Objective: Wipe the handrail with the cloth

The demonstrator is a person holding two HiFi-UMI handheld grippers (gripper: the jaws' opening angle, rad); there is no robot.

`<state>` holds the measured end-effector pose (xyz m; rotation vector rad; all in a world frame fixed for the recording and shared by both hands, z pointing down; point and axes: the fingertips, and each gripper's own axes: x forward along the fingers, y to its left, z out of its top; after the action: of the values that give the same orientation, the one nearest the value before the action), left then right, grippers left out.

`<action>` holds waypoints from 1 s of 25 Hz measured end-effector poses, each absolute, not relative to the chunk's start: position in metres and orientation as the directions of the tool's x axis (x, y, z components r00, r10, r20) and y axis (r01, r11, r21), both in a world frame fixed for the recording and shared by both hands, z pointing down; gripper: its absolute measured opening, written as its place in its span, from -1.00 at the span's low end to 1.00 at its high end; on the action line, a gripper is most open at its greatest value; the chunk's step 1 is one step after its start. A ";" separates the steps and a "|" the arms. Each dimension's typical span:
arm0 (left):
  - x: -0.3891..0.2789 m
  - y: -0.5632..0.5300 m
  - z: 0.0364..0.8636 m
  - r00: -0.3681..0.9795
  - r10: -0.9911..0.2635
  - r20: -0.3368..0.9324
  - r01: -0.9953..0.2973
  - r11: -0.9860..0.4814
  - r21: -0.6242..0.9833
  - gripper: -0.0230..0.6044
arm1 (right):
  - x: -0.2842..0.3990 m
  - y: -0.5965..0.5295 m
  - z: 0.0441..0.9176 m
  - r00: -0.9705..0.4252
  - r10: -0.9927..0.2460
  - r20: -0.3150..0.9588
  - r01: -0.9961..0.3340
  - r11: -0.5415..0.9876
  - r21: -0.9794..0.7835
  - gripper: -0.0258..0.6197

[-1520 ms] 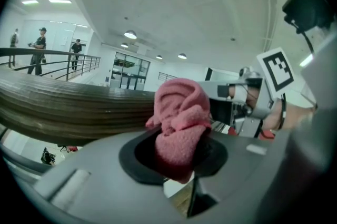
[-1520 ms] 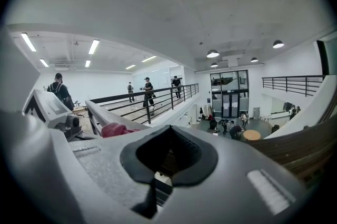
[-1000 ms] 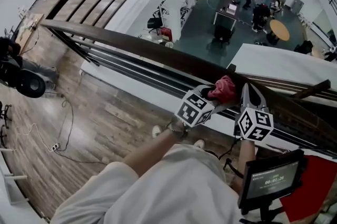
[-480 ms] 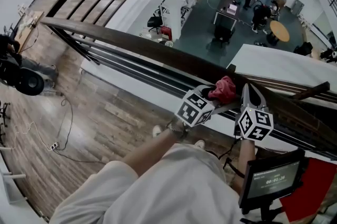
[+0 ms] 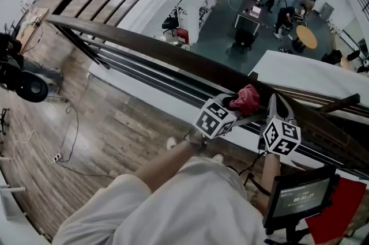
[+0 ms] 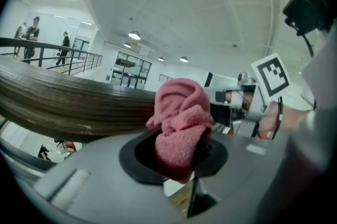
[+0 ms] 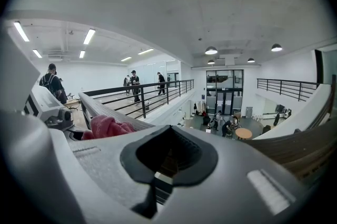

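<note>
Left to right: the long dark handrail (image 5: 144, 48) ran across my view, w/ a big drop behind it to the floor (image 5: 230, 19) far below. My left hand-held gripper (image 5: 235, 108) was squeezed tight on the pink cloth (image 5: 245, 98), & the cloth sat bunched up on top of the handrail. Just beside it, my right hand-held gripper (image 5: 277, 104) was closed w/ nothing in it, over the handrail too.

What could go wrong, I thought: the cloth was in a ball, so maybe only a small bit would rub the handrail. If the grip slipped during a push, the cloth could fall over the edge. Also the 2 hand-held grippers were near & could bump.
</note>
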<state>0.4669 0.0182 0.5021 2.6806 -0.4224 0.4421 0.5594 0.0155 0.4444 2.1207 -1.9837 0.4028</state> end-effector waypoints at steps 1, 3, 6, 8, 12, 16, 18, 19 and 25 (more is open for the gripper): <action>0.467 0.018 0.502 0.905 -0.227 0.360 -0.350 -0.879 0.325 -0.62 | 0.560 0.015 0.444 0.061 -0.940 0.336 -0.997 -0.076 -0.032 -0.92; 0.465 0.017 0.502 0.906 -0.228 0.358 -0.350 -0.878 0.328 -0.62 | 0.561 0.015 0.444 0.074 -0.941 0.331 -0.996 -0.086 -0.022 -0.92; 0.464 0.017 0.501 0.909 -0.225 0.350 -0.347 -0.876 0.336 -0.62 | 0.560 0.016 0.444 0.098 -0.941 0.323 -0.995 -0.099 0.012 -0.92; 0.463 0.017 0.502 0.912 -0.224 0.345 -0.344 -0.875 0.340 -0.62 | 0.560 0.017 0.446 0.105 -0.941 0.322 -0.995 -0.098 0.037 -0.92; 0.459 0.015 0.505 0.913 -0.228 0.340 -0.346 -0.873 0.344 -0.62 | 0.553 0.015 0.454 0.100 -0.931 0.352 -0.990 -0.060 0.125 -0.92; 0.454 0.010 0.507 0.913 -0.231 0.337 -0.349 -0.870 0.349 -0.62 | 0.550 0.013 0.457 0.101 -0.930 0.353 -0.990 -0.059 0.127 -0.92; 0.450 0.007 0.507 0.912 -0.234 0.337 -0.352 -0.868 0.349 -0.62 | 0.550 0.013 0.457 0.099 -0.931 0.353 -0.990 -0.058 0.125 -0.92; 0.448 0.006 0.506 0.911 -0.237 0.336 -0.355 -0.867 0.350 -0.62 | 0.550 0.012 0.456 0.097 -0.931 0.352 -0.991 -0.057 0.124 -0.92; 0.439 0.000 0.504 0.906 -0.255 0.337 -0.372 -0.861 0.348 -0.62 | 0.555 0.014 0.453 0.099 -0.934 0.342 -0.991 -0.064 0.114 -0.92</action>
<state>0.4390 -0.0003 0.5037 2.6579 -0.4575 0.3935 0.5548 0.0137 0.4525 2.0675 -1.8997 0.2539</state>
